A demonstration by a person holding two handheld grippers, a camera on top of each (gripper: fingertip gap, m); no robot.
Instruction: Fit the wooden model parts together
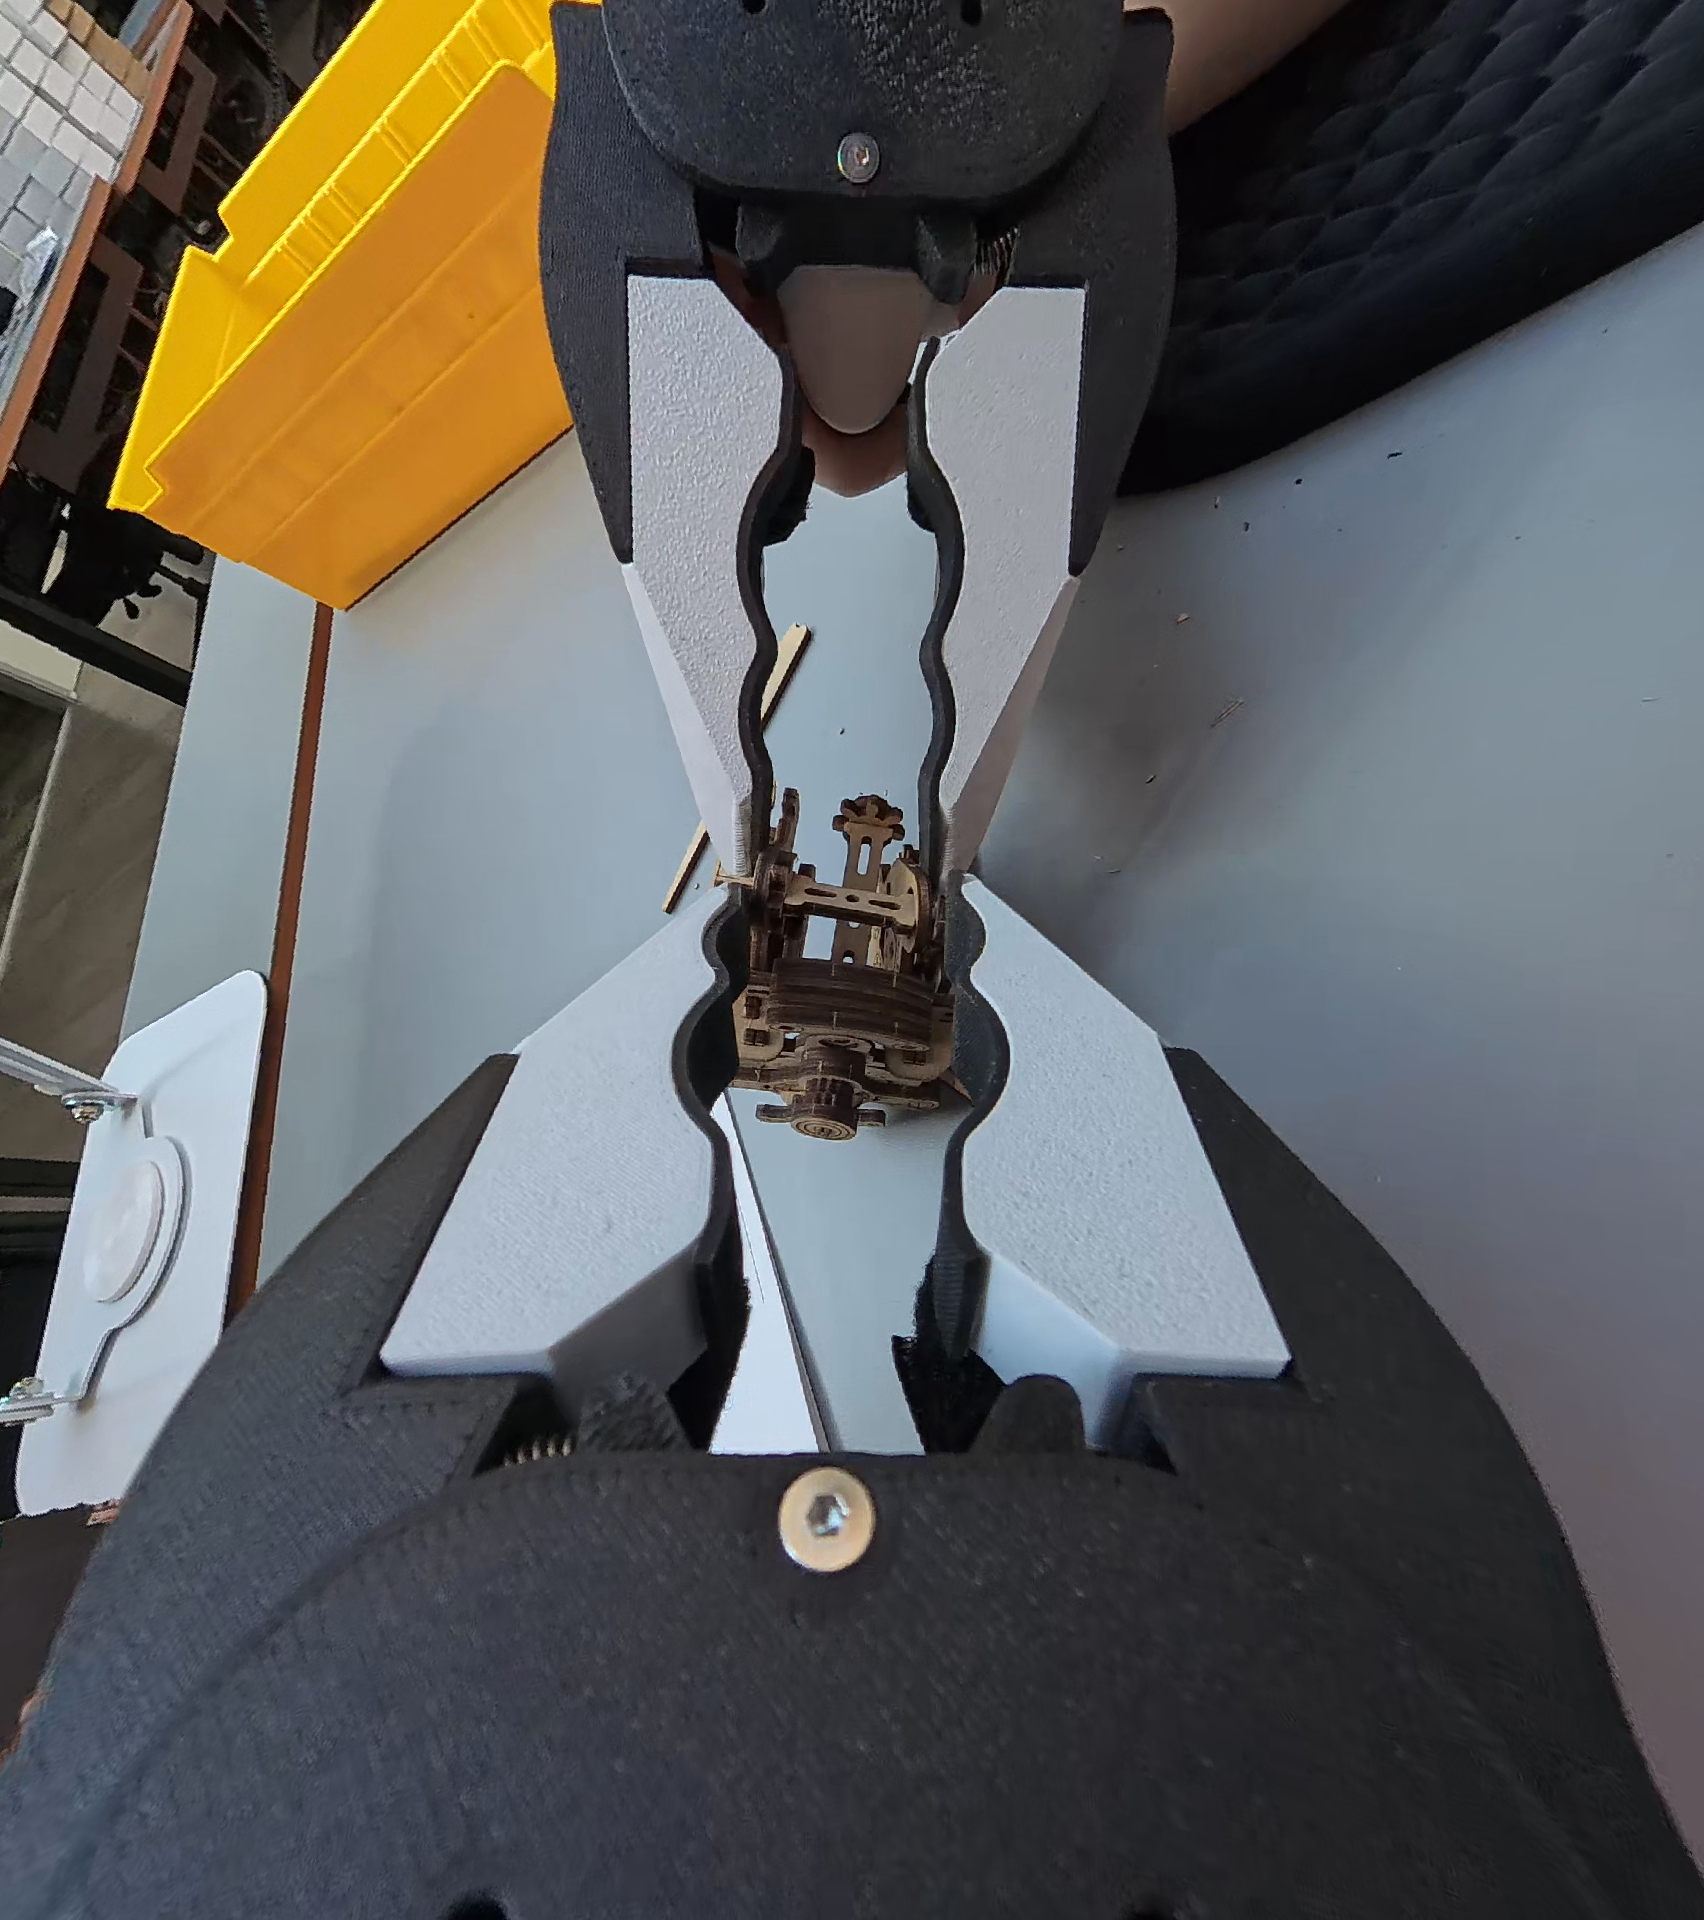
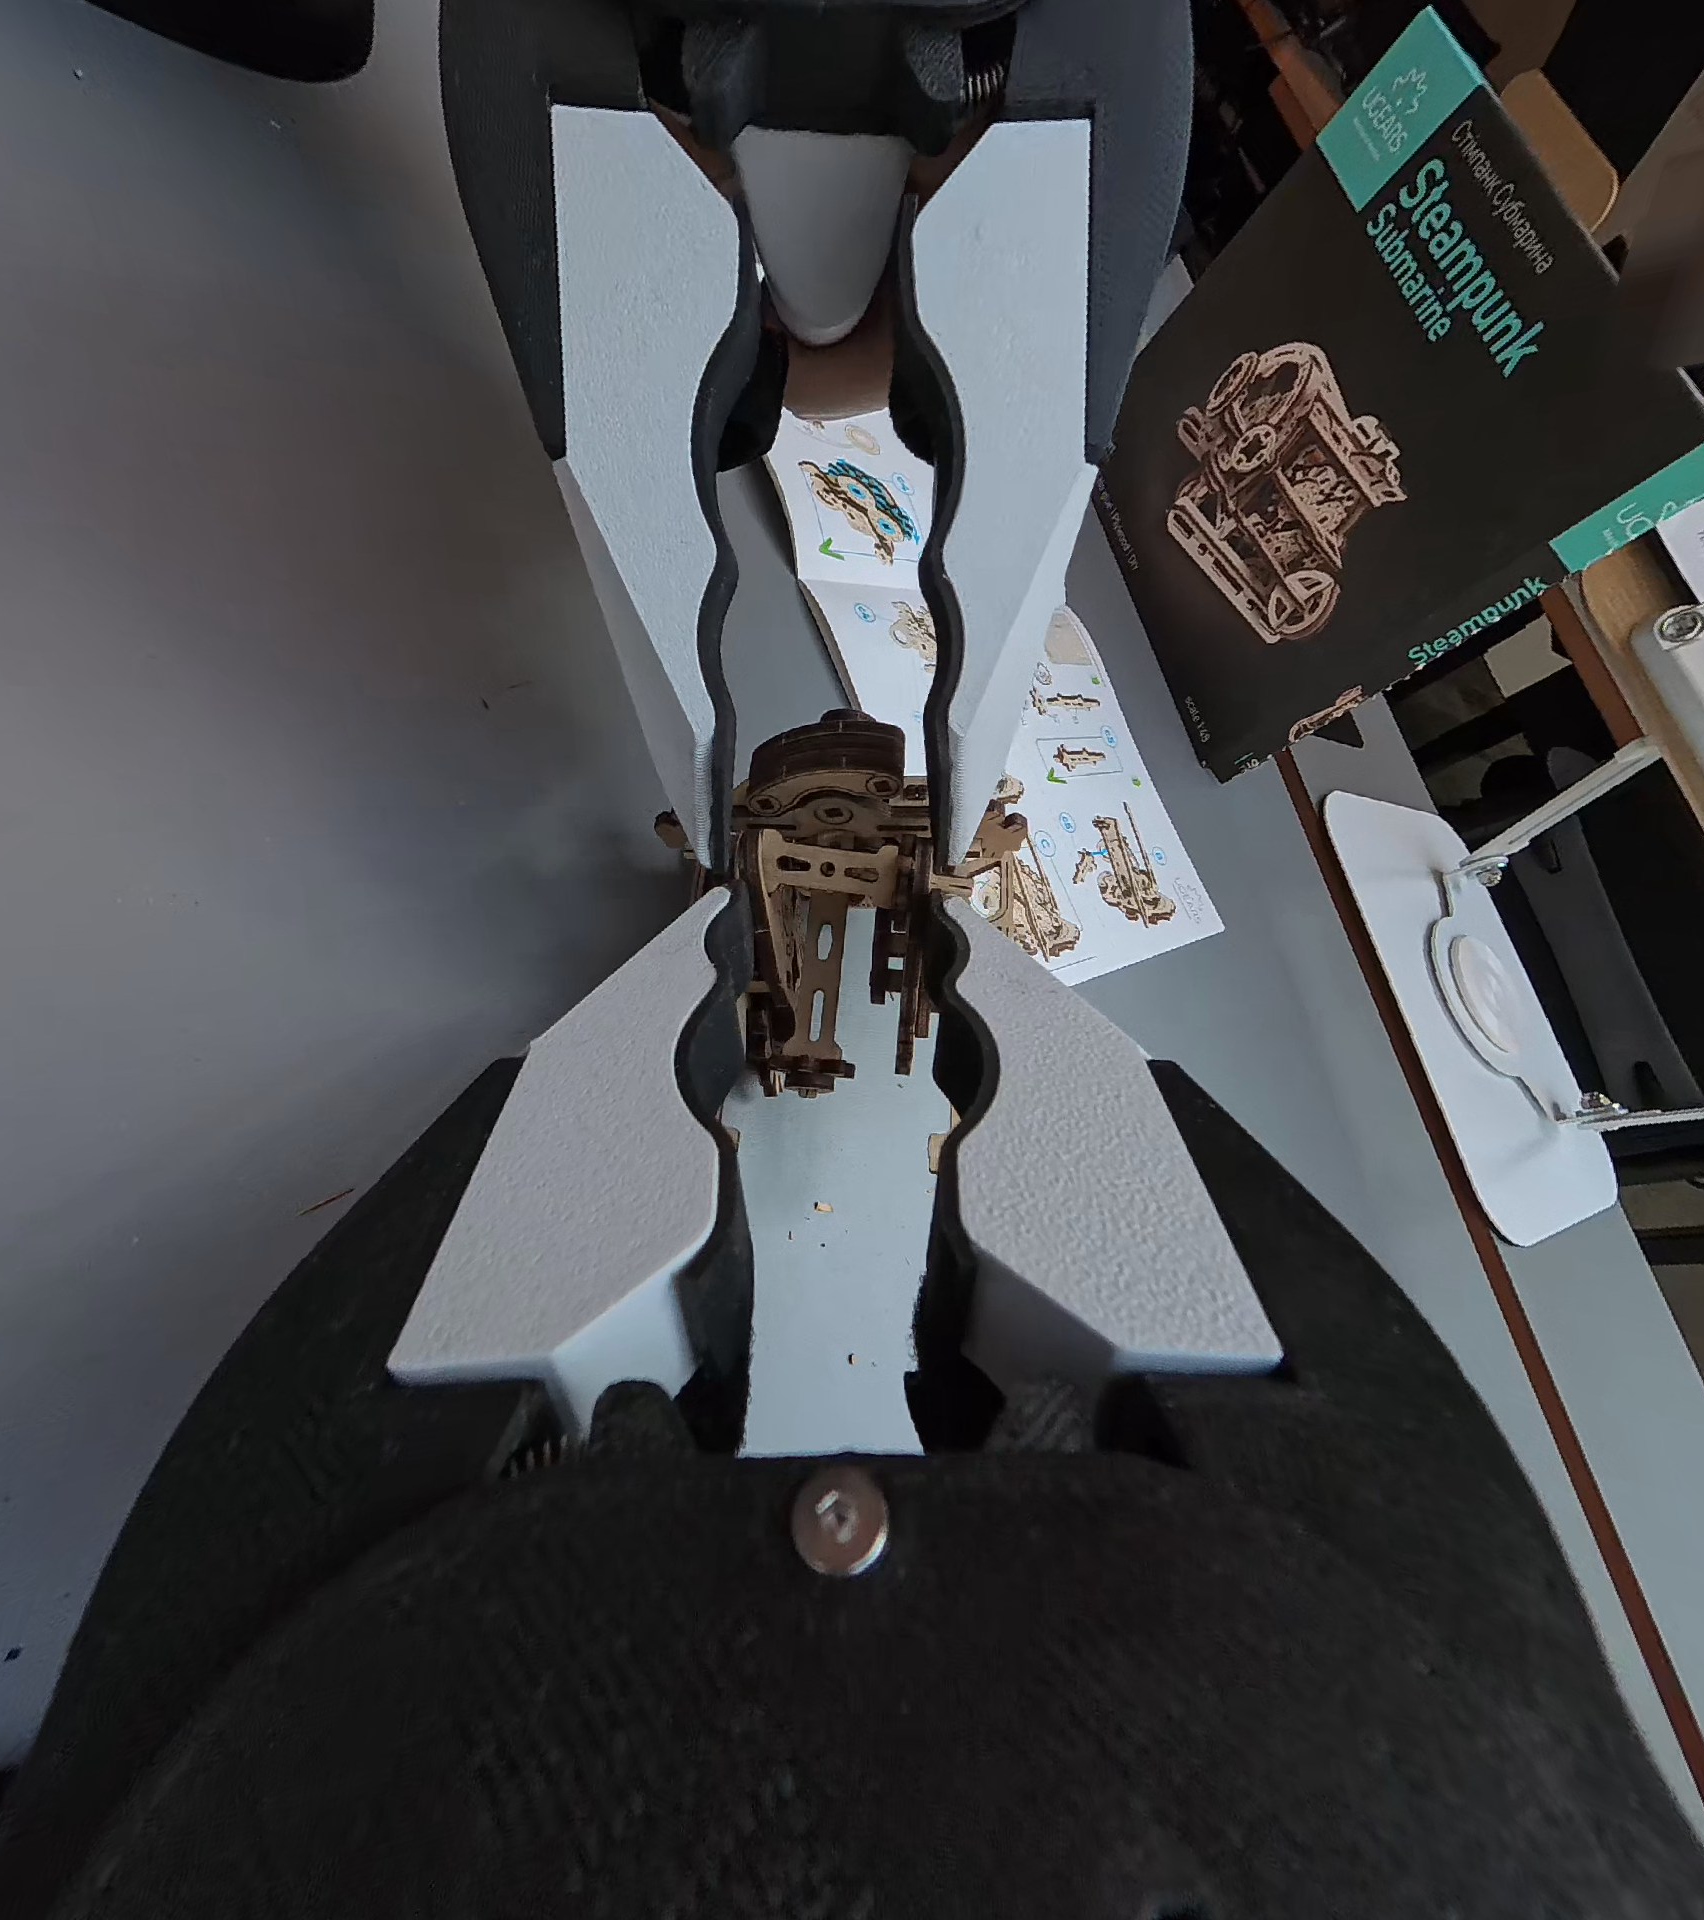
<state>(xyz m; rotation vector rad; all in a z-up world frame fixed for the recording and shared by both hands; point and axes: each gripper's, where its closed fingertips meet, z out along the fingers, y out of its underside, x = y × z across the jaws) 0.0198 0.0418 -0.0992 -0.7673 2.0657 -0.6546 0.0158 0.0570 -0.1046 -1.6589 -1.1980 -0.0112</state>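
The wooden model (image 1: 843, 977) is held in the air above the grey table (image 1: 1399, 831) between my two grippers, which face each other tip to tip. My left gripper (image 1: 843, 925) is shut on the model's dark layered drum end (image 1: 843, 1003), which has a small gear below it. My right gripper (image 2: 832, 920) is shut on the lighter frame end (image 2: 827, 935). In the right wrist view the drum (image 2: 827, 753) sits at the far side, between the left gripper's fingers (image 2: 713, 727). The right gripper's fingers (image 1: 702, 623) come down from the top of the left wrist view.
Yellow bins (image 1: 339, 343) stand at the table's far left and a black padded seat (image 1: 1502, 208) lies behind. Loose wooden strips (image 1: 788, 665) lie on the table. An instruction sheet (image 2: 1087, 831), the dark kit box (image 2: 1399, 416) and a white bracket plate (image 2: 1471, 1018) lie near the table edge. The grippers are tip to tip, or close to it.
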